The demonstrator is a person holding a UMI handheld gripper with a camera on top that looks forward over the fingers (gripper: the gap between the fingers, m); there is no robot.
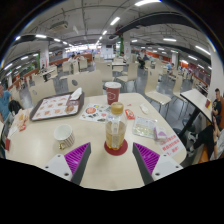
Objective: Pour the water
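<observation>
A clear bottle with a white cap and a yellowish band stands upright on a red coaster on the pale table. It is just ahead of my gripper, roughly centred on the gap between the fingers. The fingers stand wide apart, purple pads facing inward, with nothing between them. Beyond the bottle a red and white cup stands on the table. A pale cup sits ahead of the left finger.
A dark tray lies at the far left of the table. Papers and small packets lie to the right of the bottle. Chairs and other tables fill the hall behind. People sit at the far left and right.
</observation>
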